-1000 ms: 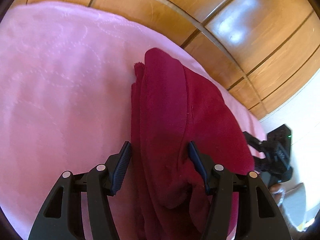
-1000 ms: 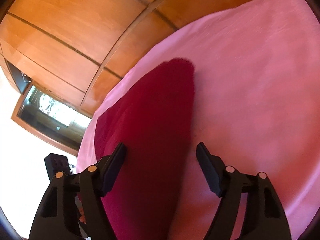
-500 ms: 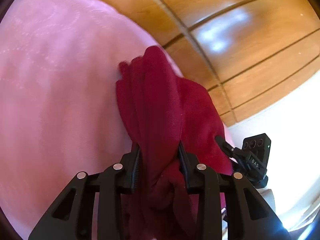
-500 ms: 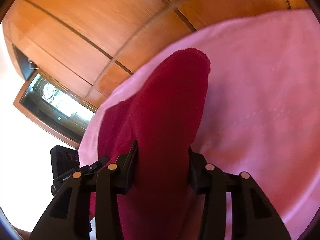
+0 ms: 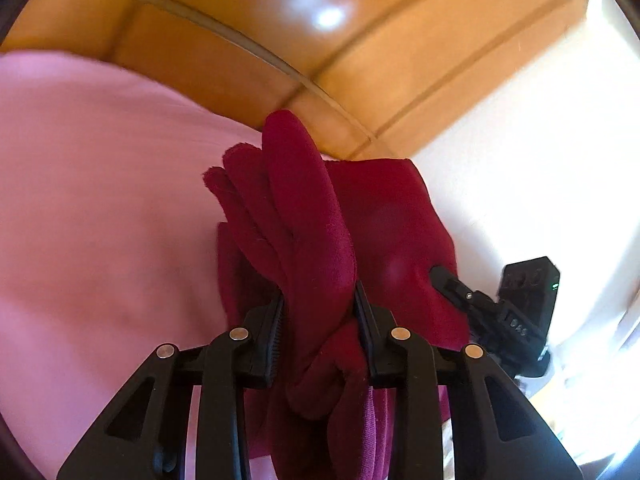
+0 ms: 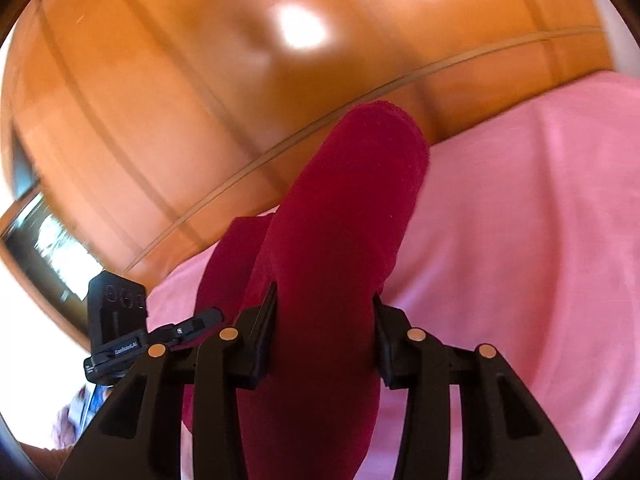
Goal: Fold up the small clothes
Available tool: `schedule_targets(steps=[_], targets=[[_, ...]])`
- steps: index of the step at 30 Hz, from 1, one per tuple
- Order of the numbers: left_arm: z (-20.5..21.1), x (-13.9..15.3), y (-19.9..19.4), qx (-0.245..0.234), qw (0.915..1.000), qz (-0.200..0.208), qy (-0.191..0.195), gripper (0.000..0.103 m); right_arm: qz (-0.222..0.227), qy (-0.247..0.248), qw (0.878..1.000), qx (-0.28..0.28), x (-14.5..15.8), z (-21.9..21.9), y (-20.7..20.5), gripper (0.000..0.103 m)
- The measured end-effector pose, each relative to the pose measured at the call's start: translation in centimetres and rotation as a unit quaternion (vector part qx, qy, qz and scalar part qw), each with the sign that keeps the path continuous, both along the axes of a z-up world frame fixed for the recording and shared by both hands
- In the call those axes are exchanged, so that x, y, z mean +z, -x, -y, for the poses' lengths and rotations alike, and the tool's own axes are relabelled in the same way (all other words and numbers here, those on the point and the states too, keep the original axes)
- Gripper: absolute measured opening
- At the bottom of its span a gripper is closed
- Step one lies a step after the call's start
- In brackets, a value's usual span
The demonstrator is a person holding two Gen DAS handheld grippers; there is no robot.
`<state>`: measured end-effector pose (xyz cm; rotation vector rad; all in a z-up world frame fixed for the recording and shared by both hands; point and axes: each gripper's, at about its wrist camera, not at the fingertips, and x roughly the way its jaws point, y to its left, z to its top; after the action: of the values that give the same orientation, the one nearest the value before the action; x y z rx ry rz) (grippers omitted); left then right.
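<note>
A dark red fleece garment (image 5: 316, 216) is lifted off the pink bedspread (image 5: 100, 184). My left gripper (image 5: 320, 300) is shut on a bunched fold of the garment. My right gripper (image 6: 324, 296) is shut on another thick fold of the same garment (image 6: 352, 208), which rises between its fingers. The right gripper also shows in the left wrist view (image 5: 500, 312), at the garment's right edge. The left gripper shows in the right wrist view (image 6: 132, 332), at the garment's left side. The garment's lower part is hidden behind the fingers.
A glossy wooden wardrobe (image 5: 320, 40) stands behind the bed; it also shows in the right wrist view (image 6: 180, 100). A bright white wall (image 5: 540, 160) is at the right. The pink bedspread (image 6: 540, 220) spreads to the right of the garment.
Both grippers have closed on the red garment and lifted it up from the bedspread. The views have tilted up toward the wardrobe.
</note>
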<state>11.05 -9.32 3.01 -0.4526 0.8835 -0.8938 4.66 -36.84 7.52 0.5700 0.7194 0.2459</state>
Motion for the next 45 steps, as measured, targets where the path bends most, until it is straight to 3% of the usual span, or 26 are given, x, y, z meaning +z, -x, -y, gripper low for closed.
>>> schedule_targets(steps=[2,4,6,9,12,16,17,20,22,25,26,29,32,35,37,39,45], targets=[[3.1,-0.7,-0.7,-0.018,0.9993,-0.001,-0.033,0.03,-0.021,0.001,0.999,-0.032,-1.4,2.4,0.2,0.04],[6.8,-3.0,-1.7,-0.02,0.9933,-0.006,-0.114,0.03,-0.065,0.005,0.996,-0.064,-4.1,4.1,0.4,0.04],[8.4,-5.4,-2.0,-0.018,0.9861,-0.008,-0.165,0.035,-0.12,0.022,0.989,-0.081,-7.6,4.8,0.6,0.043],[8.0,-5.8,-1.8,-0.009,0.9892,-0.015,-0.146,0.04,-0.108,-0.024,0.989,-0.095,-9.6,5.8,1.6,0.056],[7.7,-4.8,-0.7,0.004,0.9867,0.003,-0.162,0.044,-0.105,0.006,0.989,-0.103,-8.9,5.9,1.8,0.069],[7.0,-2.9,0.6,0.033,0.9845,0.04,-0.167,0.044,-0.078,0.086,0.985,-0.131,-5.2,5.4,2.7,0.067],[6.8,-2.6,1.1,0.038,0.9834,0.05,-0.17,0.046,-0.069,0.103,0.983,-0.138,-3.9,5.0,3.1,0.063],[6.6,-2.8,1.5,0.047,0.9776,0.069,-0.193,0.05,-0.04,0.121,0.985,-0.117,-1.8,2.9,3.7,0.056],[6.3,-3.5,1.9,0.051,0.9742,0.068,-0.209,0.054,-0.038,0.158,0.982,-0.096,-1.1,0.5,3.2,0.054],[6.6,-4.1,1.0,0.057,0.9717,0.069,-0.219,0.055,-0.075,0.188,0.977,-0.071,-3.2,-1.9,1.9,0.054],[6.7,-4.3,1.0,0.058,0.97,0.076,-0.223,0.055,-0.094,0.217,0.969,-0.072,-4.7,-3.0,1.5,0.054],[7.3,-4.9,0.7,0.066,0.9653,0.095,-0.234,0.06,-0.095,0.248,0.96,-0.091,-6.9,-4.2,1.1,0.055],[6.8,-4.9,0.7,0.076,0.9681,0.083,-0.224,0.064,-0.094,0.257,0.957,-0.1,-6.9,-4.6,1.1,0.056],[6.7,-4.1,1.6,0.097,0.9615,0.097,-0.238,0.068,-0.093,0.263,0.954,-0.107,-6.4,-4.7,1.5,0.057],[6.6,-3.6,2.3,0.102,0.9591,0.104,-0.243,0.069,-0.092,0.253,0.956,-0.113,-6.1,-4.7,1.6,0.061],[6.3,-3.0,3.1,0.109,0.9562,0.112,-0.247,0.073,-0.088,0.24,0.96,-0.118,-5.4,-4.8,2.1,0.073],[5.1,-1.5,5.5,0.126,0.9507,0.129,-0.252,0.078,-0.068,0.257,0.957,-0.119,-3.7,-7.1,3.7,0.088]])
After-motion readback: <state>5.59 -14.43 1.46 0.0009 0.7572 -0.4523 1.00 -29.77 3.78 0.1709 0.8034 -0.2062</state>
